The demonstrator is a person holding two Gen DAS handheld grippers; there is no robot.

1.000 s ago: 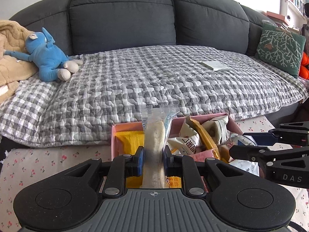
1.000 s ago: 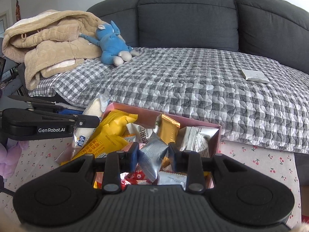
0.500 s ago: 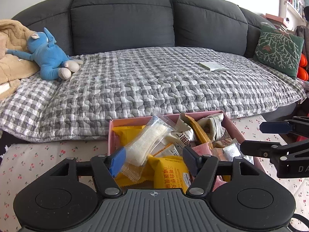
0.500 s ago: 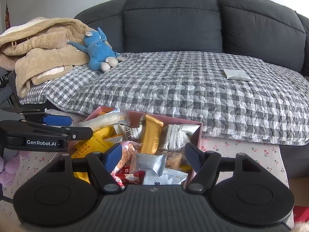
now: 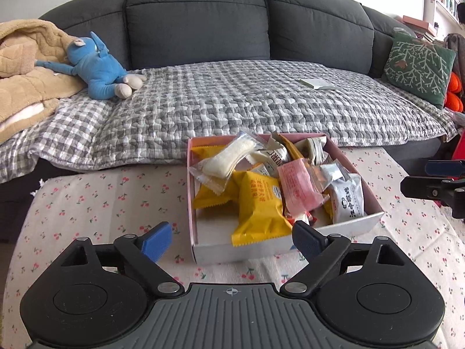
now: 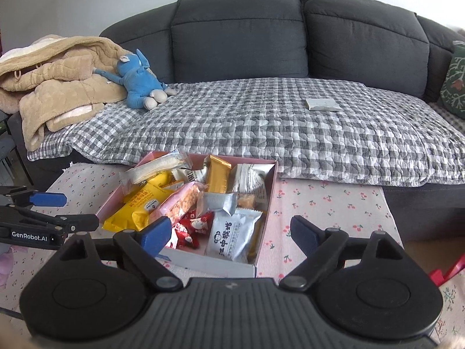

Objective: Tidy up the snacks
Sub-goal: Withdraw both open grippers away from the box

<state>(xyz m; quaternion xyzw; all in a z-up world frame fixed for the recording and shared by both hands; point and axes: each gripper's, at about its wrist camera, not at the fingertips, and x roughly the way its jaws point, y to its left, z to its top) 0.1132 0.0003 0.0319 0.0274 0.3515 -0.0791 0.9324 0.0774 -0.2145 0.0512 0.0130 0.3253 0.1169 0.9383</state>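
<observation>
While both grippers hang w/ jaws spread wide, holding nothing, left gripper [image 5: 231, 240] and right gripper [image 6: 229, 232] sit just short of the box [image 5: 241, 250] on the table [image 5: 87, 203]. Box holds the snacks: white bar [image 5: 229, 160] atop yellow packs [image 5: 258, 203], pink pack [image 5: 299, 186], silver sachet [image 6: 219, 202], white pouch [image 6: 232, 235].

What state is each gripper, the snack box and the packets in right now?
Left gripper: open, holding nothing.
Right gripper: open, holding nothing.
Snack box: lidless, on the table, heaped with packets.
Long white packet: lying loose on top of the pile, at the far left.
Silver packet: lying loose on the pile.
Yellow packet: sealed, lying flat.
</observation>
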